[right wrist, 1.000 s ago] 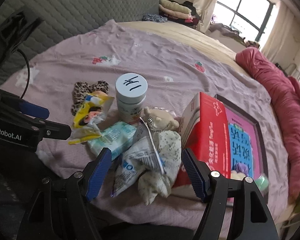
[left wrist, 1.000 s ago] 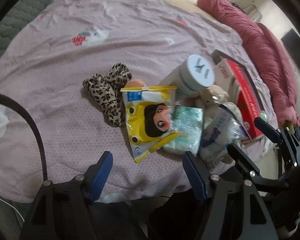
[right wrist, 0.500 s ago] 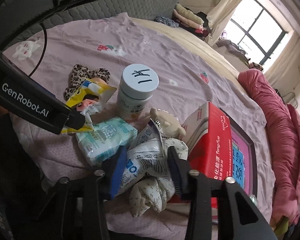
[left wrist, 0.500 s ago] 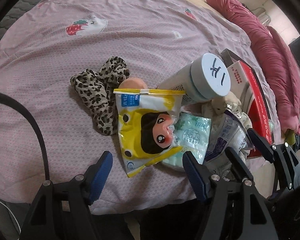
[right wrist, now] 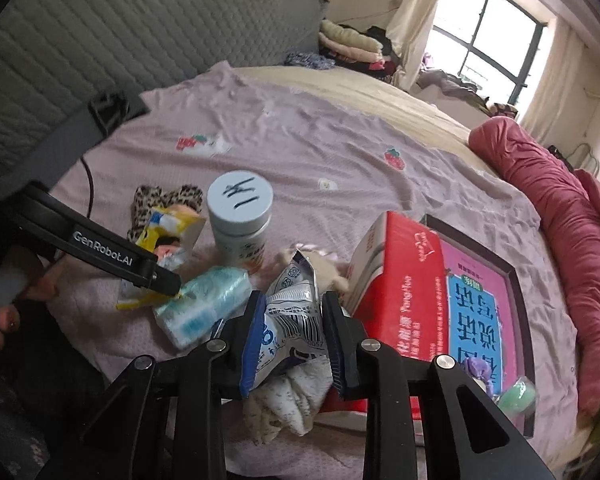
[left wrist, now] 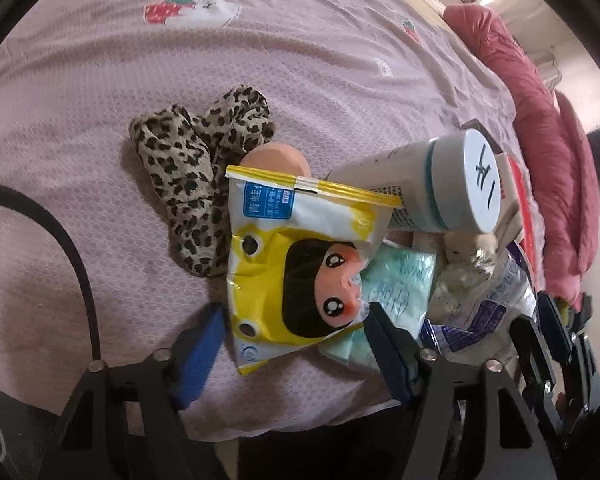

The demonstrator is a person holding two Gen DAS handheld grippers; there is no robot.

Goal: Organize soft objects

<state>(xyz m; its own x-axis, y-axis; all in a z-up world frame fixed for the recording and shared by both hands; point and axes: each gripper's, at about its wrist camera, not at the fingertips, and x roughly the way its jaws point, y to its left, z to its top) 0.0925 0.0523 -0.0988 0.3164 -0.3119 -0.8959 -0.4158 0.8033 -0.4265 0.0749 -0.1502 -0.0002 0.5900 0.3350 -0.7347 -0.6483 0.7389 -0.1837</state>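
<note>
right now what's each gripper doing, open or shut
left gripper: open, straddling the yellow snack bag
right gripper: shut on the white barcode packet

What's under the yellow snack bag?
The yellow bag overlaps the leopard cloth, a peach round thing and the tissue pack. What else lies beneath it is hidden.

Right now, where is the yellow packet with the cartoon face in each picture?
Left wrist: yellow packet lies centre, between the open left gripper fingers.
Right wrist: it's at left, mostly hidden behind the left gripper's finger.
Shared landmark: white-lidded jar beside it.
</note>
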